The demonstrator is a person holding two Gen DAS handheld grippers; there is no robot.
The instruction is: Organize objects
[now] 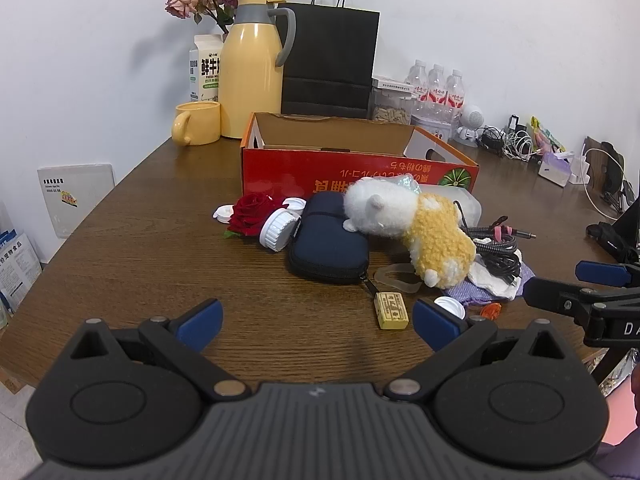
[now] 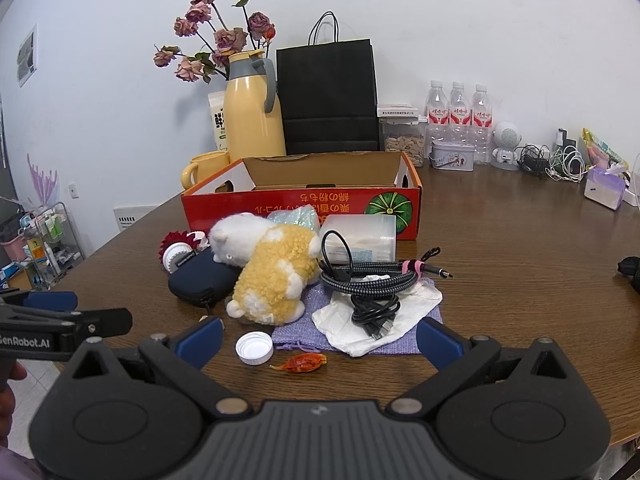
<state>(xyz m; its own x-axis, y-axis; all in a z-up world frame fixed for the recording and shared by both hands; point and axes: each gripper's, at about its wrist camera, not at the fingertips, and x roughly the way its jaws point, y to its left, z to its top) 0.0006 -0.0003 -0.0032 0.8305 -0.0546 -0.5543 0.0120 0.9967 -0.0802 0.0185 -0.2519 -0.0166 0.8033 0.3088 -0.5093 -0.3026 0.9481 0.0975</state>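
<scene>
An open red cardboard box [image 1: 360, 168] [image 2: 300, 210] stands mid-table with a heap in front of it. The heap holds a white and yellow plush toy [image 1: 416, 228] [image 2: 272, 272], a navy zip pouch [image 1: 328, 240] [image 2: 196, 280], a red rose [image 1: 252, 214], a white jar [image 1: 278, 230], coiled cables [image 2: 368, 280] on a tissue and a purple cloth [image 2: 312, 328]. Nearer lie a white cap [image 2: 254, 347], an orange wrapper [image 2: 302, 362] and a yellow block [image 1: 392, 310]. My left gripper [image 1: 316, 326] and right gripper [image 2: 320, 340] are open and hold nothing, short of the heap.
At the back stand a yellow thermos [image 1: 252, 68], a yellow mug [image 1: 196, 122], a milk carton [image 1: 206, 68], dried roses, a black paper bag [image 2: 328, 96], a seed jar, three water bottles [image 2: 460, 120], a tin, a small white robot figure and tangled chargers [image 2: 560, 162]. A tissue pack sits far right.
</scene>
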